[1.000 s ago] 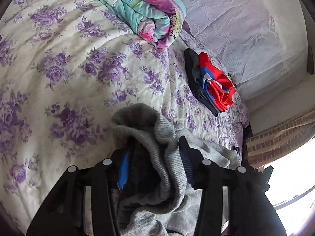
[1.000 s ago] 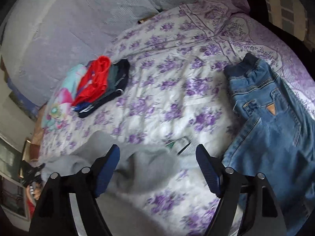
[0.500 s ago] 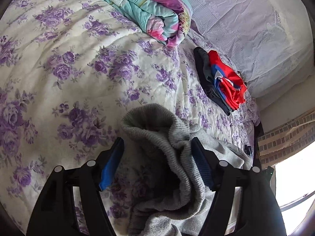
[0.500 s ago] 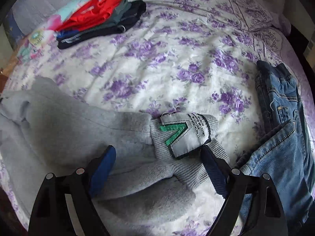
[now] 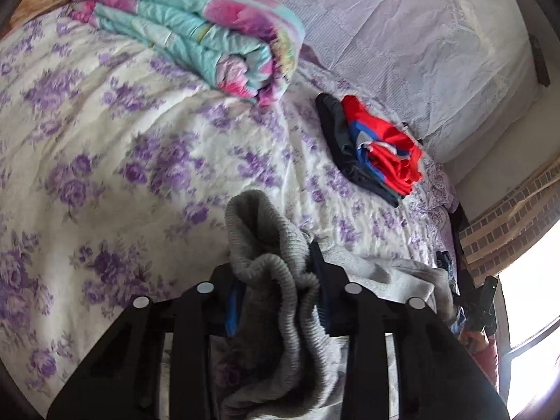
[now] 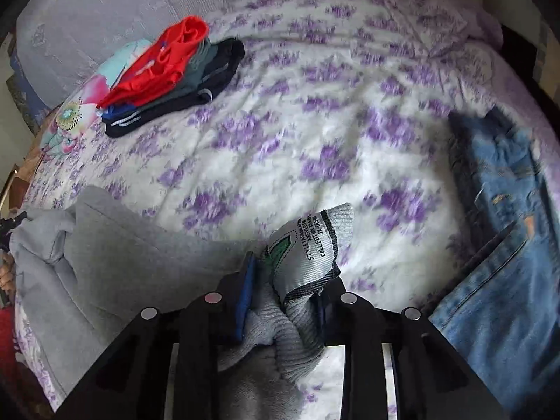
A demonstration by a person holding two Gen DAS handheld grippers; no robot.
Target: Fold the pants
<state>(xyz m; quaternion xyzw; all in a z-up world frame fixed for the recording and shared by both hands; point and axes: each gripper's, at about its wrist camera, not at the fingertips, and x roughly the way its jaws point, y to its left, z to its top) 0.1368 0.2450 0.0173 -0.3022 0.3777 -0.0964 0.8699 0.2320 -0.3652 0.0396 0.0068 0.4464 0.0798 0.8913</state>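
Left gripper (image 5: 276, 290): jaws just closed, pinching ribbed cuff of the soft grey knit pants (image 5: 266, 245). Right gripper (image 6: 283, 301): jaws just closed on the other, labelled cuff. Risk: bunched, shallow bites may slip when lifted; the blue denim jeans (image 6: 497, 245) right of it could snag.

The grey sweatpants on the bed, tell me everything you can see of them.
The grey sweatpants look like soft fleece with ribbed knit cuffs. They lie crumpled on the floral bedspread, not yet folded. The left gripper has just closed on one bunched ribbed cuff. The right gripper has just closed on the other cuff, which bears a grey woven label with a green mark and black lettering.
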